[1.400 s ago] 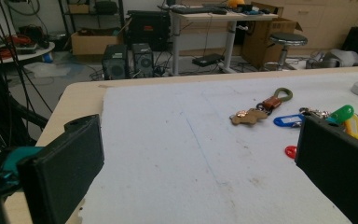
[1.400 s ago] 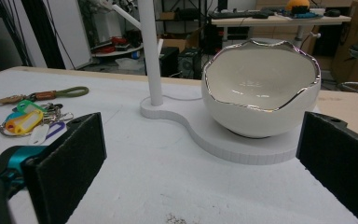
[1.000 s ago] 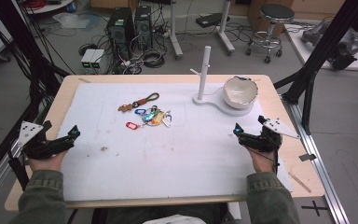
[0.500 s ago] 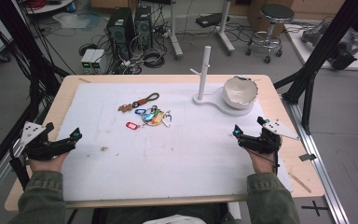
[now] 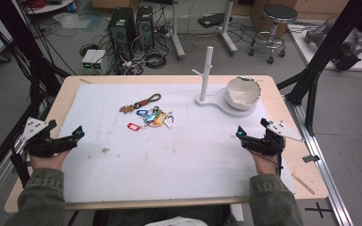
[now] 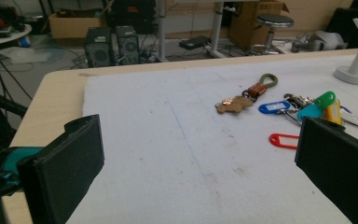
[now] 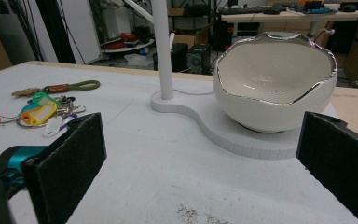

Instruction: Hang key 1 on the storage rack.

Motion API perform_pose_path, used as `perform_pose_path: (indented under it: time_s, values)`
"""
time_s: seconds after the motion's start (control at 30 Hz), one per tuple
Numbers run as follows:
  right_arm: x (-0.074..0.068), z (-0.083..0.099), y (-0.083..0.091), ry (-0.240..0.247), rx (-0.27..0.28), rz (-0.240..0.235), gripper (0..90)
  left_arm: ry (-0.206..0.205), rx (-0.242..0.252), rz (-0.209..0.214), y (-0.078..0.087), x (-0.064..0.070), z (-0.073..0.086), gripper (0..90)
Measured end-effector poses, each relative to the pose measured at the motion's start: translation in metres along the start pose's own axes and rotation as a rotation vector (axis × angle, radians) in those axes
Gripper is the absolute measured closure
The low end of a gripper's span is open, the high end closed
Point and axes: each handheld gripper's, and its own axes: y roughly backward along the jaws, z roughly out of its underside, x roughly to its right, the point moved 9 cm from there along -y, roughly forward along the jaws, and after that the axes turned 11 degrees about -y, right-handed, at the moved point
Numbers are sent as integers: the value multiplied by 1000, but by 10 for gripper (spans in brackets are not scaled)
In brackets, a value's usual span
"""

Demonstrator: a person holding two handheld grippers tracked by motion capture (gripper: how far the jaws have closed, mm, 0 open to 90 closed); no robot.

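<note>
High view, keys: cluster of keys with coloured plastic tags (image 5: pixel 154 117) (blue, green, yellow, white) lies mid-table, slightly left of centre; a loose red plastic tag (image 5: pixel 133 126) sits just beside it on the near side.
Keyring: brown leather fob on an olive cord loop (image 5: pixel 140 102) lies just behind the cluster, apart from it.
Left gripper (image 5: pixel 77 135): at the left table edge, jaws spread wide, holding nothing; well apart from the keys.
Right gripper (image 5: pixel 240 133): at the right side, jaws spread wide, empty; near the stand.
Open room: bare mat between both grippers and the keys.
Stand: white peg post on a flat white base (image 5: pixel 205 75), with a white silver-rimmed bowl (image 5: pixel 242 92) on the base, right of the keys.
Surface: white foam mat (image 5: pixel 169 160) on a pale wooden table (image 5: pixel 66 96), a few dark specks.
Room: computer towers, cables, a round stool on the grey floor.
</note>
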Motion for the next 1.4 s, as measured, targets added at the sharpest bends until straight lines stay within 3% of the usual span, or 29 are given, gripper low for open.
perform_pose_path:
  time_s: [0.13, 0.43, 0.87, 1.0, 1.23, 1.4]
  values:
    - [0, 0, -1, 5, -3, 0, 5, -5, -3, 12, -4, -2, -5, 17]
    - [0, 2, -2, 5, -10, 1, 5, 36, -36, 28, -16, -6, -9, 17]
    - [0, 3, -3, 14, -19, -1, 5, -12, -66, 54, -32, -2, -26, 17]
    - [1, 3, -3, 13, -18, 2, 5, 1, -72, 66, -39, -1, -29, 17]
    - [1, 3, -4, 12, -19, 3, 5, -27, -77, 64, -48, -1, -39, 19]
    - [1, 3, -4, 16, -15, 4, 5, -22, -75, 83, -54, 1, -48, 19]
